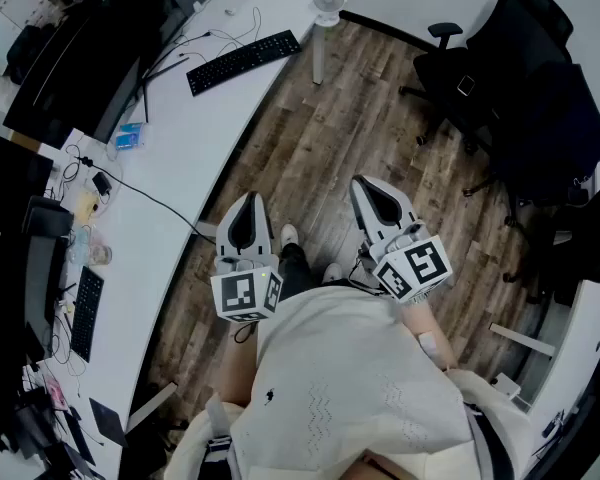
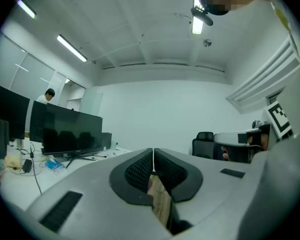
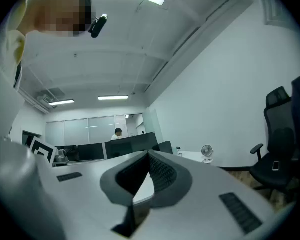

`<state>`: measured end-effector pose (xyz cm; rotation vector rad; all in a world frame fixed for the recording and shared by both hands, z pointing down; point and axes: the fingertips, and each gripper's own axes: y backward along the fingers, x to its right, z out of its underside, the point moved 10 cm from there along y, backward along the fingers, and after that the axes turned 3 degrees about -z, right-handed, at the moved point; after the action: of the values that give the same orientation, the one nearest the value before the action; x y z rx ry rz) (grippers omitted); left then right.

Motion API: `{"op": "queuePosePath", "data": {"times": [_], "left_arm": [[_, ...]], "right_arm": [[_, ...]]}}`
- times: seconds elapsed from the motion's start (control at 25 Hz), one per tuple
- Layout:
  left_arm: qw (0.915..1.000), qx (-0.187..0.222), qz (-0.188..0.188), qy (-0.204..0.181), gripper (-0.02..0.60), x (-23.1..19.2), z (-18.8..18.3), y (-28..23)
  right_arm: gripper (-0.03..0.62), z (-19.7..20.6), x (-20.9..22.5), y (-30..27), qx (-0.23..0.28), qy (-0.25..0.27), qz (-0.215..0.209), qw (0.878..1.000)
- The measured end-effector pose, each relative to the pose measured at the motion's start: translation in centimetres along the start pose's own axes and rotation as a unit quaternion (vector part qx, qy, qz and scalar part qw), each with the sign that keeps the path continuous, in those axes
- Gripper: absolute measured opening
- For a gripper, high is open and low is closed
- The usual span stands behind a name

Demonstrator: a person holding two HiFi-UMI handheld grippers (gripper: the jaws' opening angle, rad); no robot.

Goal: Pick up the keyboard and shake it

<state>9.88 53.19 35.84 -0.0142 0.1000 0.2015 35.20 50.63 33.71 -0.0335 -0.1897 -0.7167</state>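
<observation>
Standing on the wooden floor (image 1: 380, 98), a person (image 1: 350, 388) in a pale top holds 1 gripper in each hand. Both grippers point level and away from the body. The left gripper (image 1: 246, 200) has its fingers (image 2: 138, 172) pressed together, and nothing is between them. The right gripper (image 1: 366, 184) is the same: its fingers (image 3: 163, 175) meet at the tips and pinch nothing. The 2 grippers are side by side, a little apart, above the floor and the person's shoes (image 1: 290, 236).

A long white worktop (image 1: 220, 128) curves along the left side. The black keyboard (image 1: 243, 61) lies flat on it near the far end, well apart from both grippers. A small white fan (image 1: 327, 0) stands near that end of the worktop, beside the keyboard. Dark screens (image 1: 80, 68) stand along the left edge. A 2nd keyboard (image 1: 85, 311) lies on the worktop at the left, nearer the person, among cables and small things. Black office chairs (image 1: 525, 88) stand on the floor at the right. In the left gripper view, another person (image 2: 49, 95) shows far off behind the screens.
</observation>
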Motion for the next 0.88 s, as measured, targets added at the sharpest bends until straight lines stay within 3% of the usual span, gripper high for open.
{"op": "queuePosePath", "data": {"times": [0.48,0.88], "left_arm": [[0.9992,-0.008,-0.040,-0.001,0.018,-0.1,0.5,5.3],[0.9996,-0.012,-0.025,-0.008,0.018,-0.3,0.5,4.2]], "right_arm": [[0.000,0.6,-3.5,1.1,-0.012,0.000,-0.031,0.999],[0.000,0.6,-3.2,0.7,-0.011,0.006,-0.015,1.000]]}}
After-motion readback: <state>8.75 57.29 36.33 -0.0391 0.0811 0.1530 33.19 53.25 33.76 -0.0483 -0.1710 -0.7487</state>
